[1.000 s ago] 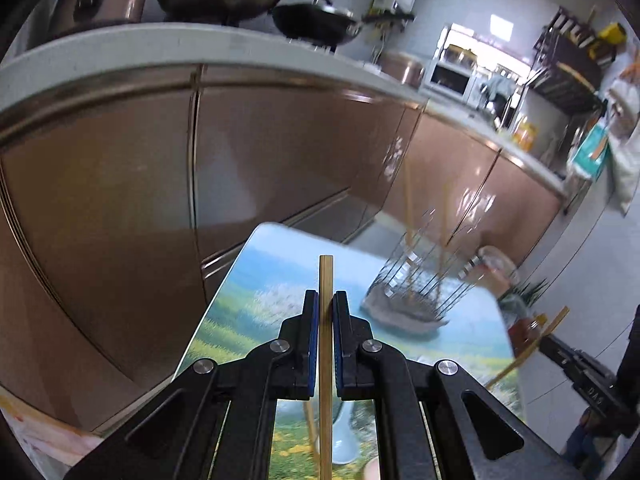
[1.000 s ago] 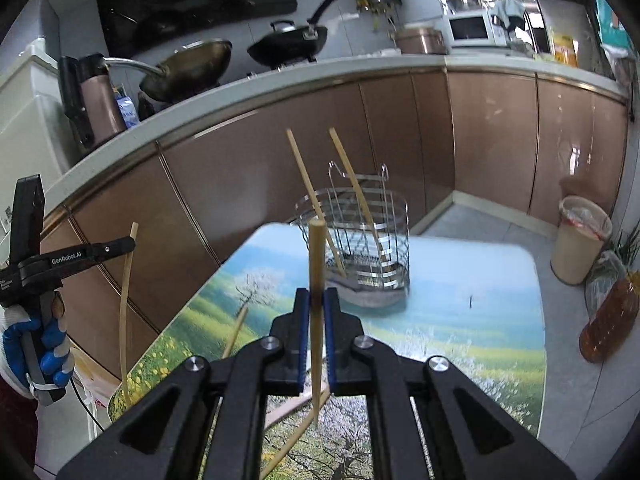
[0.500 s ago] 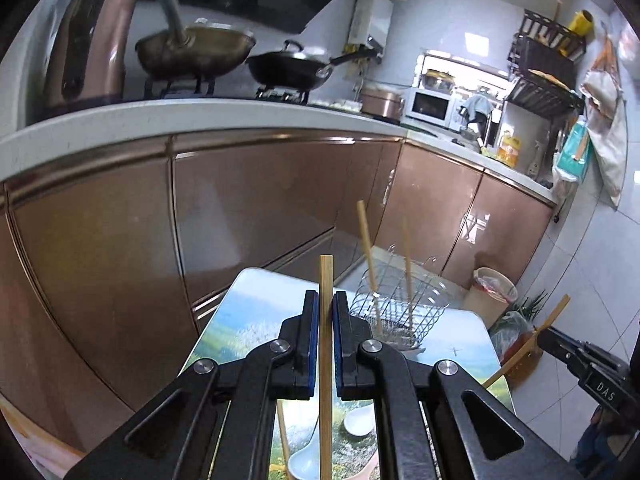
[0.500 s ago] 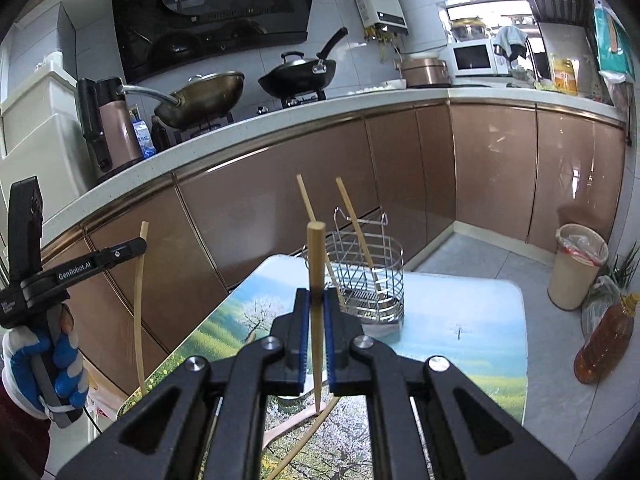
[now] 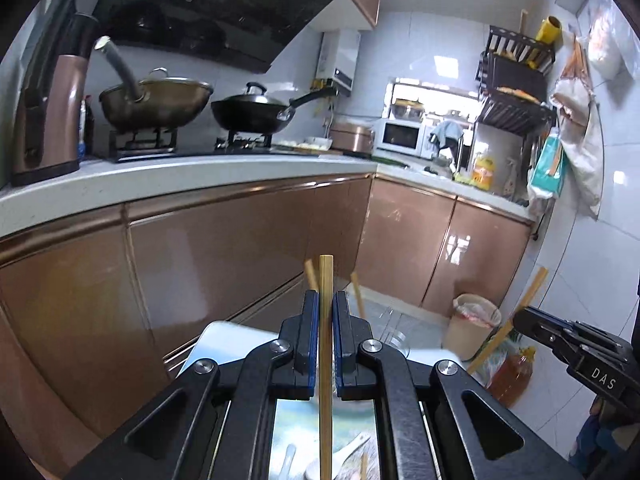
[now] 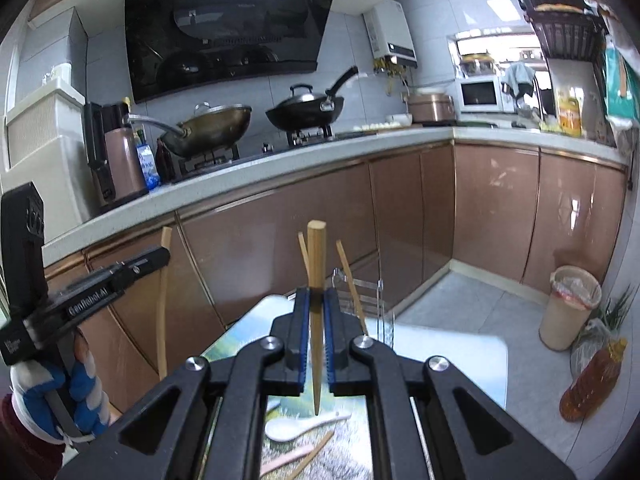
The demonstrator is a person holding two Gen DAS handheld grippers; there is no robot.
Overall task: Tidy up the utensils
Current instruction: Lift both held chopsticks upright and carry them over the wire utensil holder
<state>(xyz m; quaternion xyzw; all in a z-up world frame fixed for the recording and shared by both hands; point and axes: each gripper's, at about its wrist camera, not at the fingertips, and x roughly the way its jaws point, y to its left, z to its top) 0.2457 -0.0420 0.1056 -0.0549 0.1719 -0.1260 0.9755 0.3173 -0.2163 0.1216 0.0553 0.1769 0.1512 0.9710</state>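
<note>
My left gripper point(image 5: 326, 300) is shut on a bamboo chopstick point(image 5: 326, 344) that stands upright between its blue pads, high above the small table point(image 5: 224, 334). My right gripper point(image 6: 317, 294) is shut on another wooden chopstick point(image 6: 316, 264), also upright, its tip hanging over the table point(image 6: 452, 352). Behind it stands a wire utensil holder point(image 6: 370, 300) with two chopsticks leaning in it. A white spoon point(image 6: 294, 426) and loose chopsticks point(image 6: 310, 454) lie on the table below. Each view shows the other gripper with its chopstick: right gripper point(image 5: 532, 322), left gripper point(image 6: 160, 256).
Brown kitchen cabinets point(image 6: 460, 216) run behind the table under a white counter with two woks point(image 6: 308, 110). On the floor at the right stand a waste bin point(image 6: 570, 306) and an oil bottle point(image 6: 590, 382). A gloved hand point(image 6: 52, 392) holds the left gripper.
Both grippers have risen with their chopsticks still clamped. The table and wire holder have sunk lower in both views, and the left view now faces the counter and stove.
</note>
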